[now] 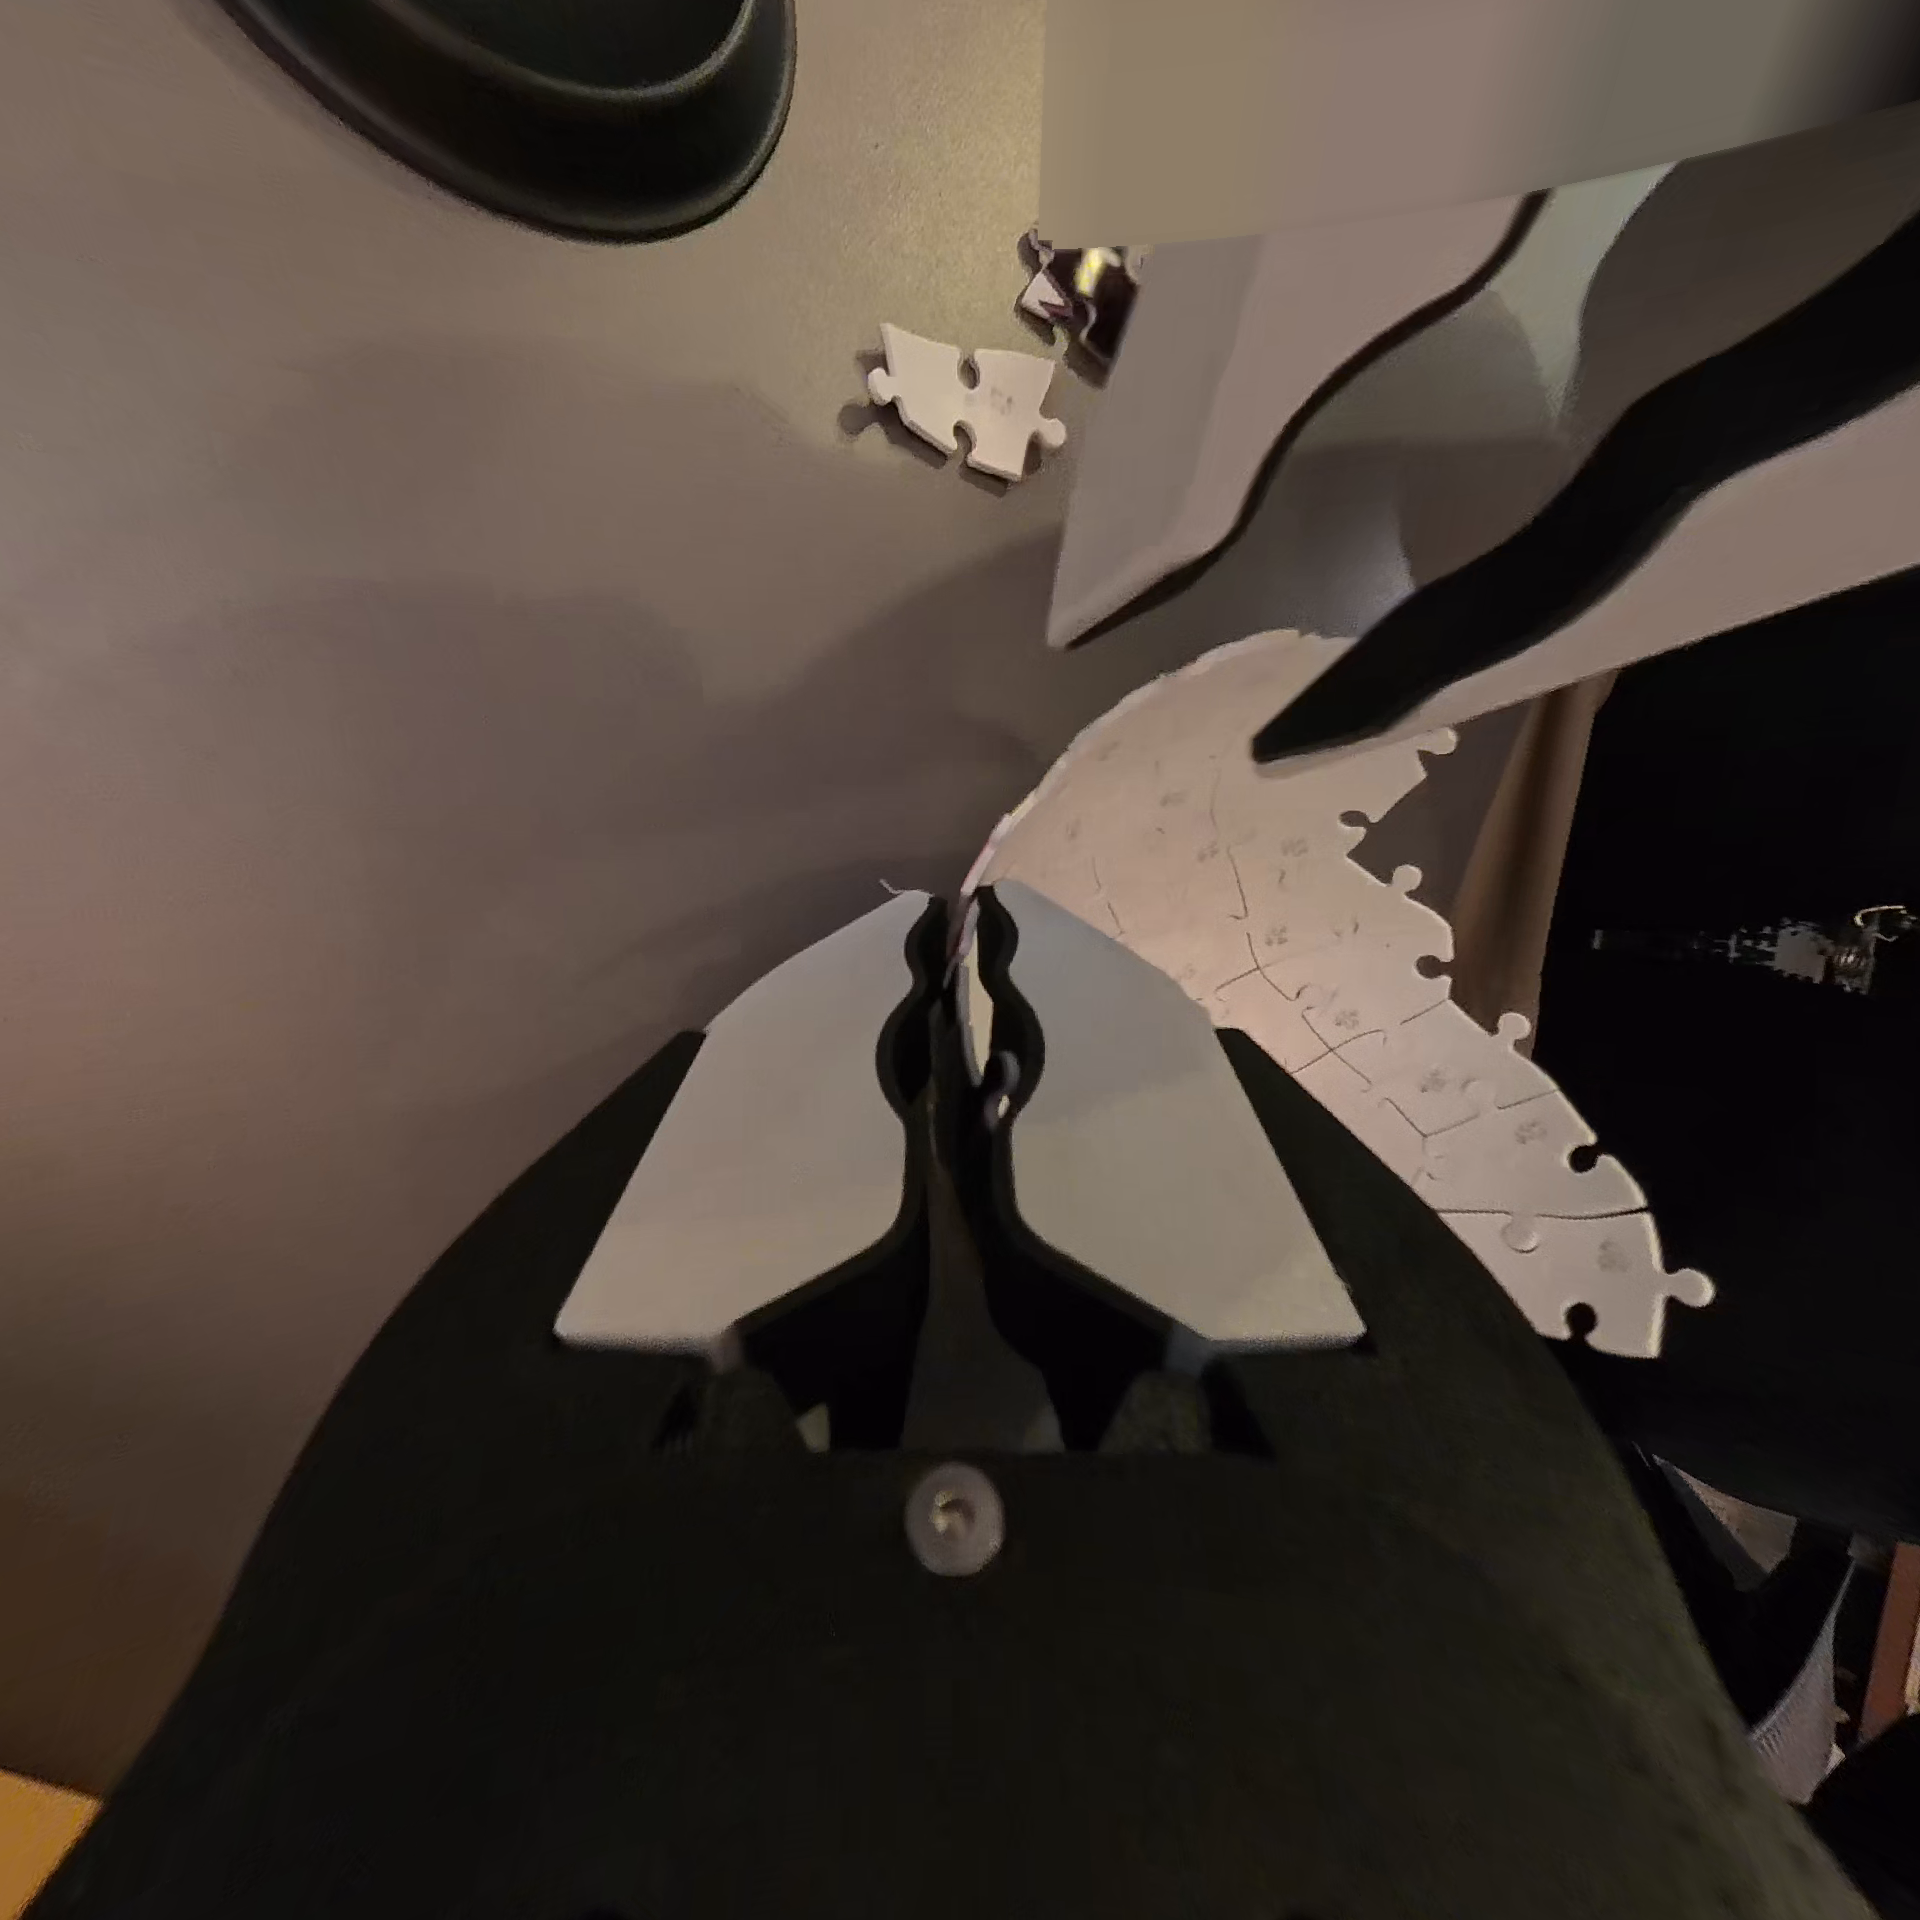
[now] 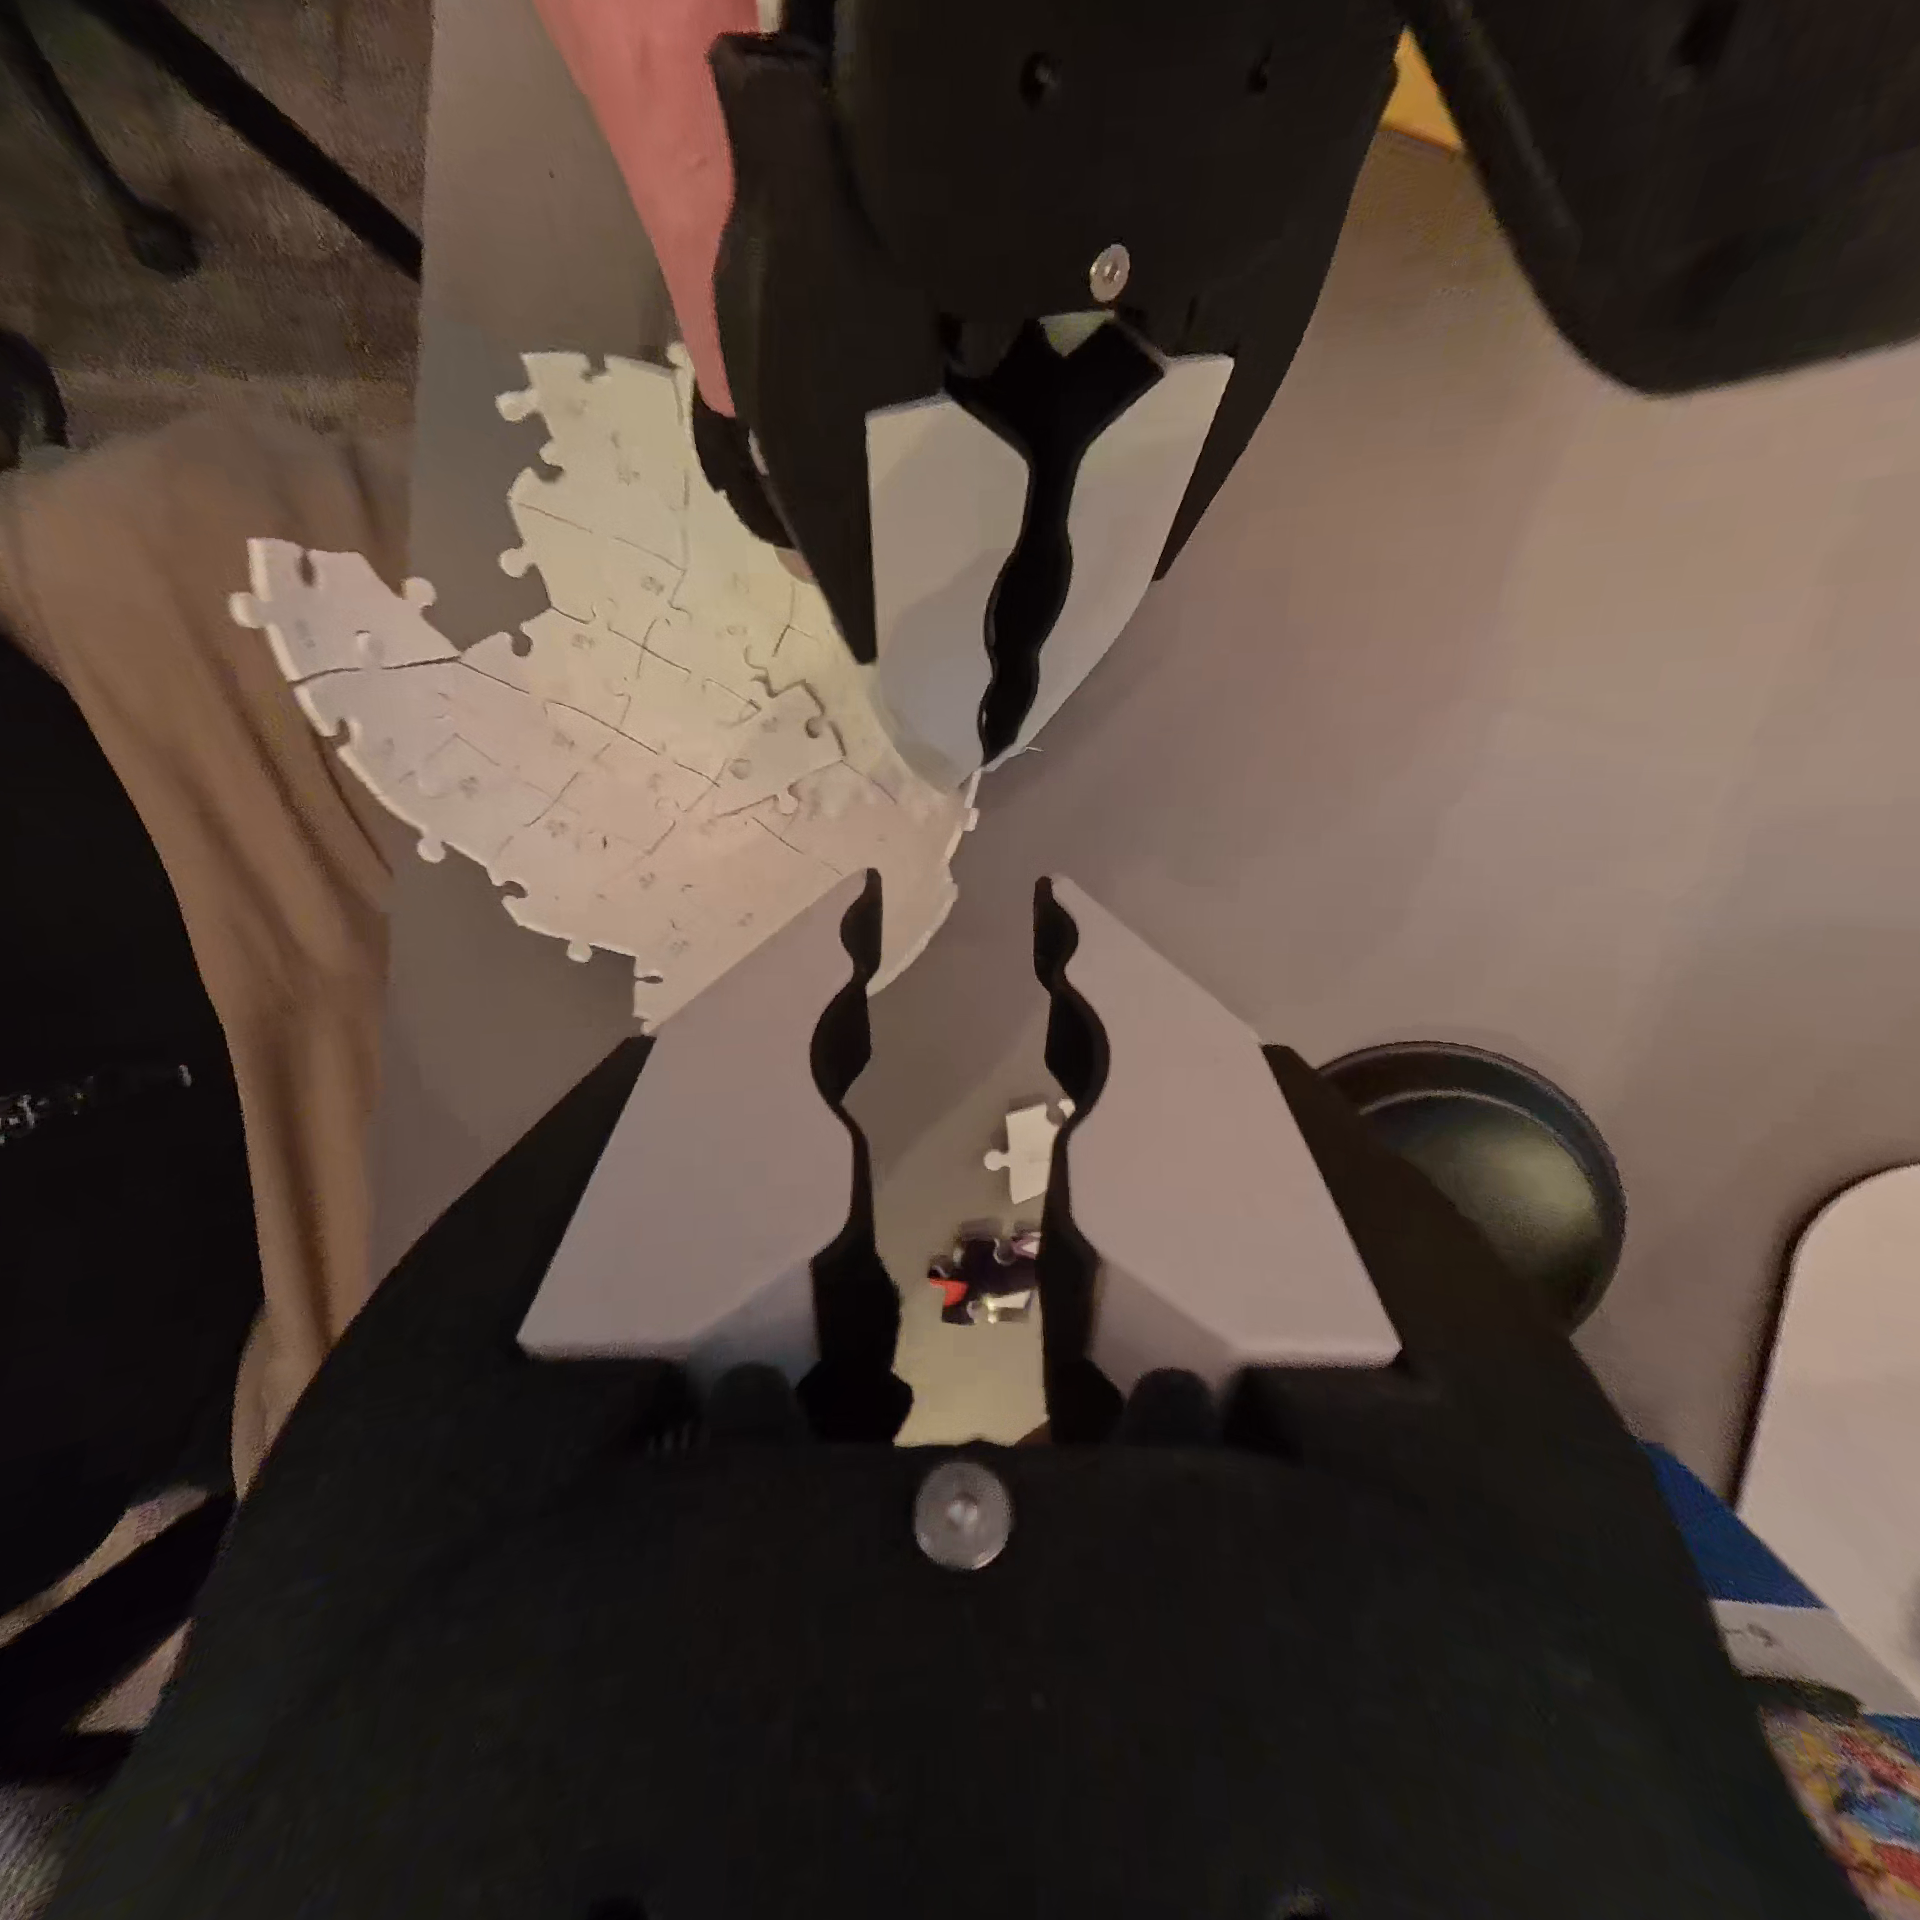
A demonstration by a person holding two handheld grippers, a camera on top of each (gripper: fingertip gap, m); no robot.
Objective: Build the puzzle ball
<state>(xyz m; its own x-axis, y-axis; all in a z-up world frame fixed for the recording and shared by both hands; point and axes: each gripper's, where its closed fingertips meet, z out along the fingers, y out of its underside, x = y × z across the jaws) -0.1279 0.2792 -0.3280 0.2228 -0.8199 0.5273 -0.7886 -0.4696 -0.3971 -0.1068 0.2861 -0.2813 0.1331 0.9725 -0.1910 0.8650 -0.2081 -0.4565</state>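
Note:
A curved, partly built puzzle ball shell (image 1: 1299, 987) shows its white back side, several pieces joined. My left gripper (image 1: 961, 920) is shut on the shell's edge and holds it above the table. In the right wrist view the shell (image 2: 623, 727) hangs to the left, with the left gripper (image 2: 987, 758) pinching it from above. My right gripper (image 2: 956, 888) is open and empty, its left fingertip (image 2: 868, 914) just at the shell's lower edge. The right gripper also shows in the left wrist view (image 1: 1164, 691), open above the shell.
On the grey table (image 1: 364, 727) lie two joined white pieces (image 1: 966, 405) and a dark coloured piece (image 1: 1075, 301), also seen below my right gripper (image 2: 982, 1273). A black bowl (image 2: 1496, 1174) stands nearby. A blue box (image 2: 1714, 1579) and a white object (image 2: 1849, 1351) sit at the right. Some 5 cm of space lies between my two pairs of fingers. From the right gripper's tips to the black bowl (image 2: 1496, 1174) is close to 12 cm.

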